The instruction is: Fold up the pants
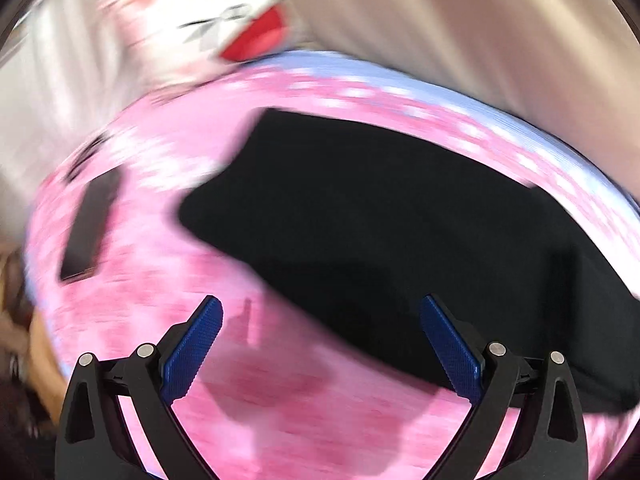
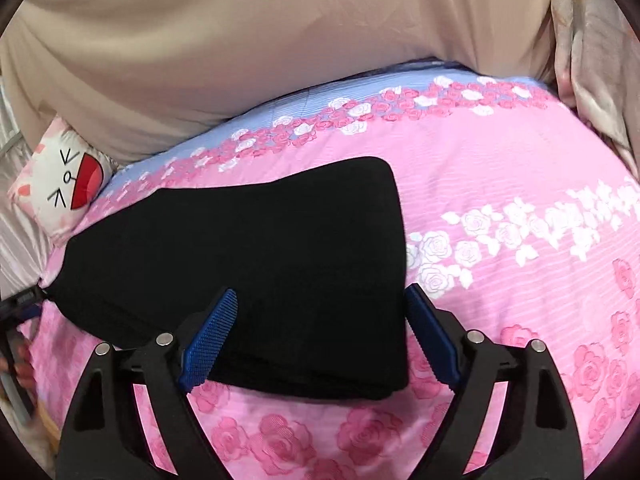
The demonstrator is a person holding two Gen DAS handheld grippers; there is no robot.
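Both grippers hang open: black pants (image 2: 256,264) lie folded on the pink bed (image 2: 500,184), long axis running left-right. Right gripper (image 2: 322,336) straddles their near right corner, nothing pinched; left gripper (image 1: 320,344) hovers beside their left end, empty.

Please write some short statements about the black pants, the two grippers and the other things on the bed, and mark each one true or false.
1. The black pants lie on a pink bedsheet printed with roses. True.
2. The right gripper is shut on the pants. False: its jaws are open, one on each side of the near right corner of the pants.
3. The left gripper holds a fold of cloth. False: its jaws are open and empty.
4. A cushion with a cartoon cat face lies beyond the pants. True.
5. A dark phone lies on the bedsheet. True.
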